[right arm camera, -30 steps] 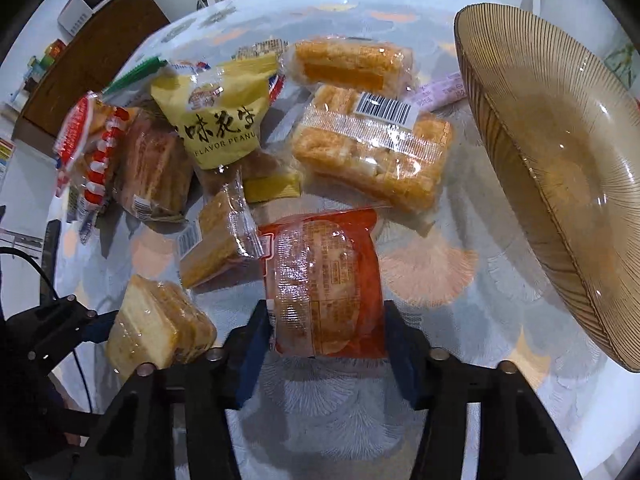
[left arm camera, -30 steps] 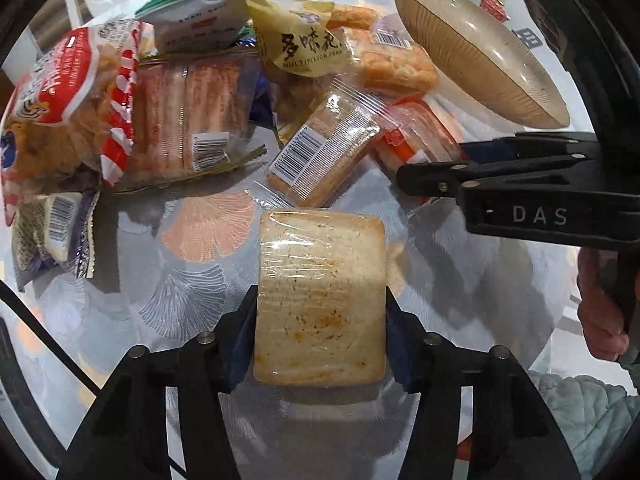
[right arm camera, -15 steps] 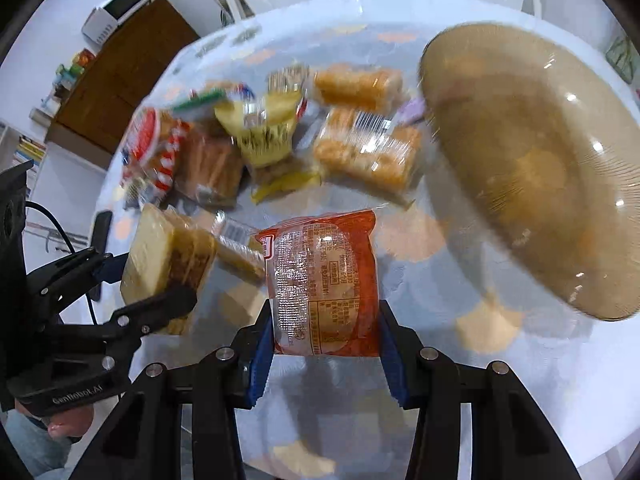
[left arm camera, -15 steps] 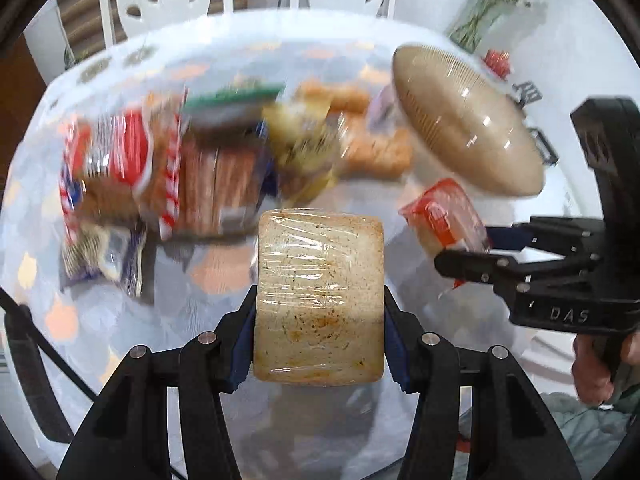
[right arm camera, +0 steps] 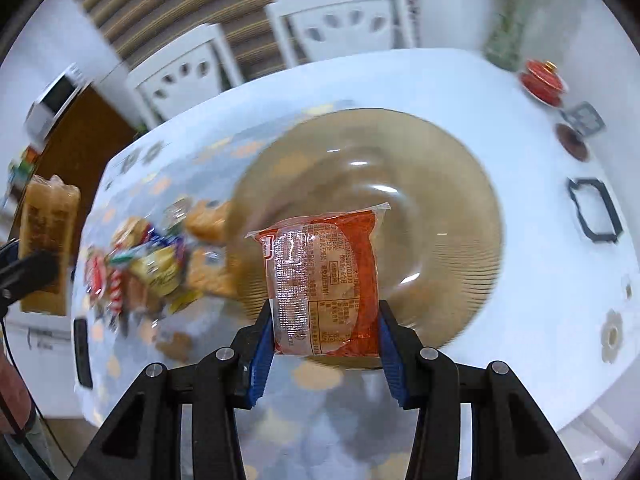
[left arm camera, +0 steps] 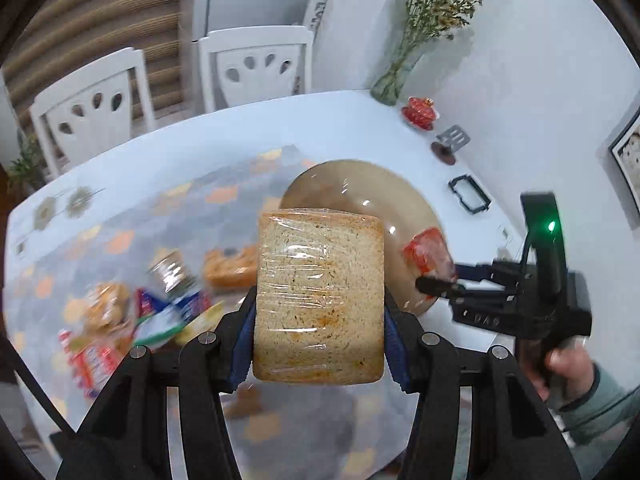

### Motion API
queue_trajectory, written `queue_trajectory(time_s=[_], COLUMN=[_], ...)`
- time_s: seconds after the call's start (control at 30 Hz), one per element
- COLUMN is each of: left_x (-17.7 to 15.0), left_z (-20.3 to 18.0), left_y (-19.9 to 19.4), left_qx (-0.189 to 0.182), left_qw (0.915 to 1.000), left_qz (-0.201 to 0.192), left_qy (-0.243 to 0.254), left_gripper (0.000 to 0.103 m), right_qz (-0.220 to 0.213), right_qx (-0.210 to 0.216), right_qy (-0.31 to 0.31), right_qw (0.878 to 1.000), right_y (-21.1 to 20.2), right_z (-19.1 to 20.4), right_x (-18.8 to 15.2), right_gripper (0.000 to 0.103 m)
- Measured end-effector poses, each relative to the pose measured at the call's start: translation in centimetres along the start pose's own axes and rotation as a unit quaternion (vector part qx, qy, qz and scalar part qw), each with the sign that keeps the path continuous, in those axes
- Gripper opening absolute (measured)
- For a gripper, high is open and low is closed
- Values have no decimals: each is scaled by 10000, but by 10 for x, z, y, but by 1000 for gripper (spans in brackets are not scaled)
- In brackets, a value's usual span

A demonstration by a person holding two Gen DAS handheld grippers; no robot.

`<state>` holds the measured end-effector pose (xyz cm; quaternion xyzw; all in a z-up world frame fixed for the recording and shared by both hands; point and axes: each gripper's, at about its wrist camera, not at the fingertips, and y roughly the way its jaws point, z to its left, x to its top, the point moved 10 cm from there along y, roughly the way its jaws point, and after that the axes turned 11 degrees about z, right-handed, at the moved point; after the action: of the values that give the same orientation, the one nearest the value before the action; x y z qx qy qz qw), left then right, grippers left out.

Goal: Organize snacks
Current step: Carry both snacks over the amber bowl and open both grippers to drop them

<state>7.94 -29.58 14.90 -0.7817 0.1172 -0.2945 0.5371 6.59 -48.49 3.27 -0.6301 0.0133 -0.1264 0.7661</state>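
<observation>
Your left gripper [left arm camera: 319, 344] is clenched on a clear-wrapped slab of toasted bread [left arm camera: 319, 300], its blue pads pressed against both long sides, and the packet is lifted clear of the table [left arm camera: 132, 184] so that it hangs in front of the near edge of the brown glass bowl [left arm camera: 344, 184]. Your right gripper [right arm camera: 326, 346] is clamped on an orange-wrapped cake [right arm camera: 324, 280], printed label facing the camera, and holds it in the air over the near part of that same bowl [right arm camera: 440, 184], whose ribbed inside is bare. From the left camera you can see your right hand [left arm camera: 568, 364] on the other handle, off to the right, with the orange packet [left arm camera: 428, 254] at its tips beside the bowl's rim. The rest of the snacks [right arm camera: 152, 264] lie in a blurred heap on the patterned cloth to the left of the bowl, well apart from both packets you carry. Two white chairs [left arm camera: 256, 64] stand beyond the table
</observation>
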Motion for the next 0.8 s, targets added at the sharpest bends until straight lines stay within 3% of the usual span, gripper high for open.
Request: queue_trajectory(time_s=[0.2,0.37,0.47,0.57,0.8], left_x=[3,-5,-5,-2,-10], left_z=[-27,-40,-45,-43,-26], left_y=[71,119,133,141,123], left_qx=[-317,-296,-266,-288,-369], left_qw=[9979,9950,9943,9931,9935], left_qz=[488,897,996,1059,889], left_qy=[-294,-324,-285,-401,-616], left_gripper=[52,52,53,70,70], right_qz=[344,609,780,746,566], right_qx=[-62,-112,-98,-65,2], right_qy=[335,382,423,481,617], right_qw=[9988,9974,9960,9960,9965], right_y=[23,32,41,41,27], right_z=[-29,-42,-45,-49,-50], right_x=[2,-2,-4,-2,-3], right_gripper=[46,46,46,60,60])
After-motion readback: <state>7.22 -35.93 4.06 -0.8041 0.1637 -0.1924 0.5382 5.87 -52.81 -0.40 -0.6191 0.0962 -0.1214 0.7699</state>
